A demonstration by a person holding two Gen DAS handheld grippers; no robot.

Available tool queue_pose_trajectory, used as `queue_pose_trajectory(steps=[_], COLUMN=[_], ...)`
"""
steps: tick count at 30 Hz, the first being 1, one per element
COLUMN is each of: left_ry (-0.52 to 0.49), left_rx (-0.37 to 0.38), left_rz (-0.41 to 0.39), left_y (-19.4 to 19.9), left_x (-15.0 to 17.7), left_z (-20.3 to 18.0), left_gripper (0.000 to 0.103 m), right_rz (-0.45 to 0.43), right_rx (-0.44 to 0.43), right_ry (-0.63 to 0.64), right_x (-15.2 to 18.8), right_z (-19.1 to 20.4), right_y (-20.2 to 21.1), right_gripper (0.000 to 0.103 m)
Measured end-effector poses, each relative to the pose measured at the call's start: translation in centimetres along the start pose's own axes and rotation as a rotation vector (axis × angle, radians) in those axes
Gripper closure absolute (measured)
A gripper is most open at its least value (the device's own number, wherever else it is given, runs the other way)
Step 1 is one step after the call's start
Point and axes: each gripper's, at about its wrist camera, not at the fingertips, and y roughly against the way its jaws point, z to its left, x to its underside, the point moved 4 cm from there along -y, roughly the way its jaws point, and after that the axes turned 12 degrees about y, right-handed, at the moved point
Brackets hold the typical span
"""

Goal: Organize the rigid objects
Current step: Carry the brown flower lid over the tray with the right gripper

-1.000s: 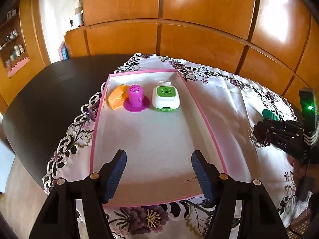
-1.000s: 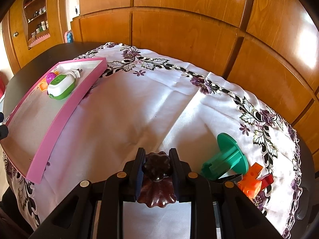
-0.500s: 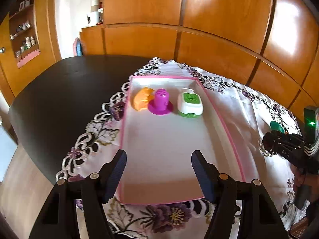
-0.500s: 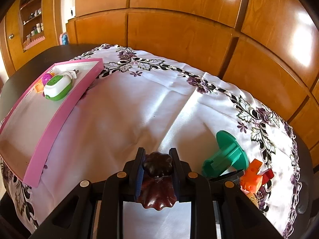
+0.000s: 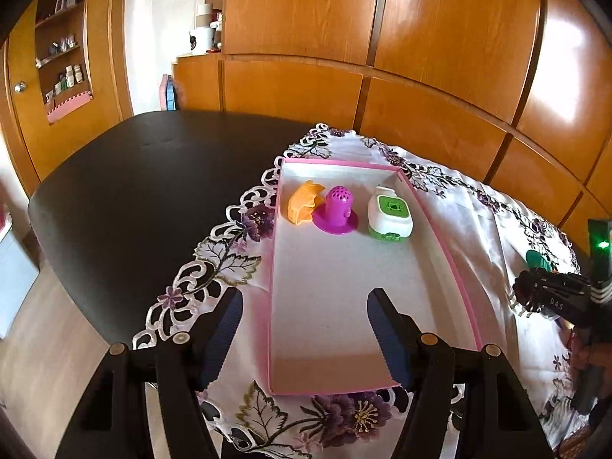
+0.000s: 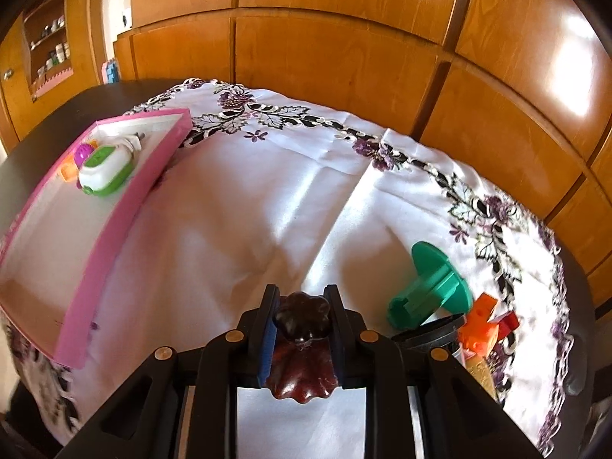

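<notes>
Three items sit in the pink tray (image 5: 440, 225), grouped at its far end: an orange piece (image 5: 301, 206), a purple perforated piece on a round base (image 5: 336, 210) touching it, and a white-and-green box (image 5: 388, 216) just beside, apart from the purple one. The rest of the tray floor is bare. The tray lies on a white floral tablecloth (image 6: 248, 206) toward the left edge of the dark counter (image 5: 134, 191).

Left gripper (image 5: 304, 329) hovers over the near end of the tray, jaws partly apart, nothing between them.

Right gripper (image 6: 302, 325) is closed tight on a dark brown scalloped piece (image 6: 302, 317), held above the cloth near the counter's near edge. To its right on the cloth lie a green flanged piece (image 6: 432, 287) on its side and, toward the right edge, orange and red blocks (image 6: 484, 325) clustered together.
</notes>
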Motion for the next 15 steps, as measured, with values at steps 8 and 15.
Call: queue_pose_trajectory(steps=[8, 15], left_ry=[0.018, 0.037], left_rx=[-0.009, -0.031], left_rz=[-0.009, -0.009], left_y=[0.0, -0.1], left_x=[-0.1, -0.1], left_z=[1.1, 2.4], left_gripper=[0.035, 0.035], right_rz=[-0.098, -0.165], right_rx=[-0.113, -0.232], right_ry=[0.069, 0.206], right_x=[-3.8, -6.8], right_z=[5.3, 11.8], right_y=[3.3, 5.3], right_gripper=[0.081, 0.08])
